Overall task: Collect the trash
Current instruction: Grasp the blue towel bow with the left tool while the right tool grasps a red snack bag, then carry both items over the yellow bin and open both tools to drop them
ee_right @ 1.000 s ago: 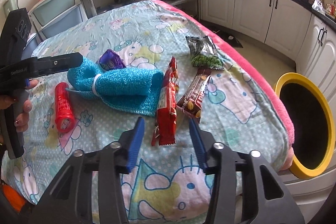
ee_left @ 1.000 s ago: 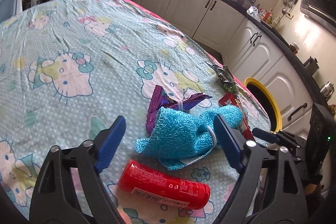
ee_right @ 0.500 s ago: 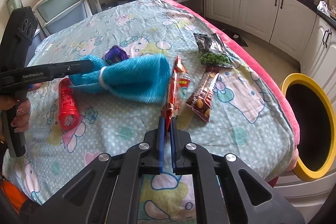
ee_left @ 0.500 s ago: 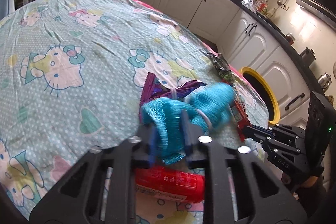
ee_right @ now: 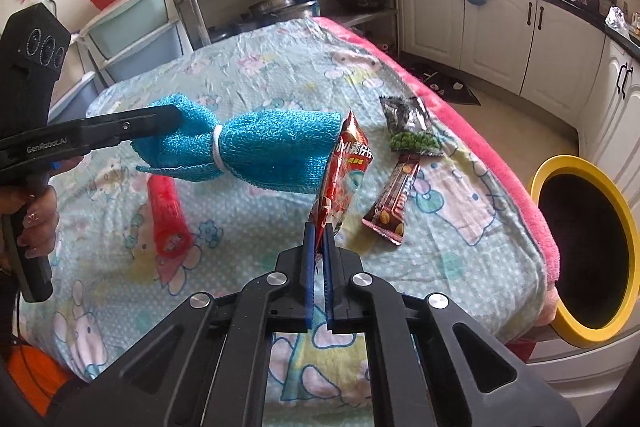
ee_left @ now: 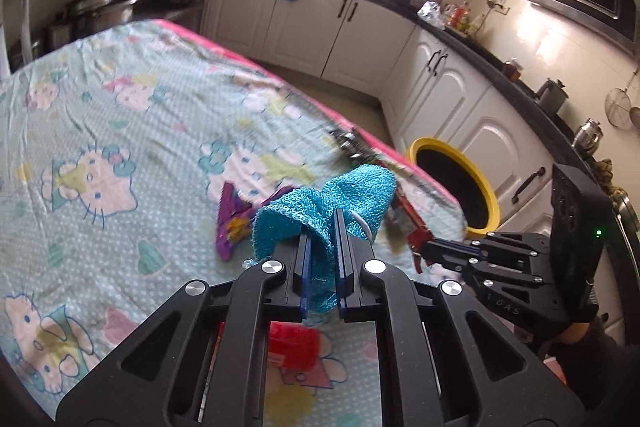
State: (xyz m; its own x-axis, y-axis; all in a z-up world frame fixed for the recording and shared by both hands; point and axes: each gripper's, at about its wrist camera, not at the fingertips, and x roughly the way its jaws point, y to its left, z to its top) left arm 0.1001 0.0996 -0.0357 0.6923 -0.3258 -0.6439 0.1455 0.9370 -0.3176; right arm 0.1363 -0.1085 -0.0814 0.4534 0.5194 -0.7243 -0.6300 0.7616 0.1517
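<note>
My left gripper (ee_left: 320, 223) is shut on a blue knitted cloth (ee_left: 348, 199) tied with a white band, and the cloth hangs above the bedspread. From the right wrist view the same cloth (ee_right: 260, 147) sticks out of the left gripper (ee_right: 176, 115) at the left. My right gripper (ee_right: 319, 231) is shut on the lower end of a red snack wrapper (ee_right: 346, 167), lifted off the table. The right gripper (ee_left: 424, 247) also shows at the right of the left wrist view. A red tube (ee_right: 168, 219), a purple wrapper (ee_left: 230, 215), a brown biscuit wrapper (ee_right: 394, 203) and a green pea packet (ee_right: 412, 127) lie on the table.
The table carries a cartoon-cat bedspread (ee_right: 460, 227) with a pink edge. A yellow-rimmed round bin (ee_right: 584, 247) stands low beside the table's right edge. White kitchen cabinets (ee_left: 360, 35) run behind. A person's hand (ee_right: 36, 211) holds the left gripper's handle.
Both grippers went from open to shut. The left closed on the blue cloth and lifted it; the right closed on the red snack wrapper and raised it upright.
</note>
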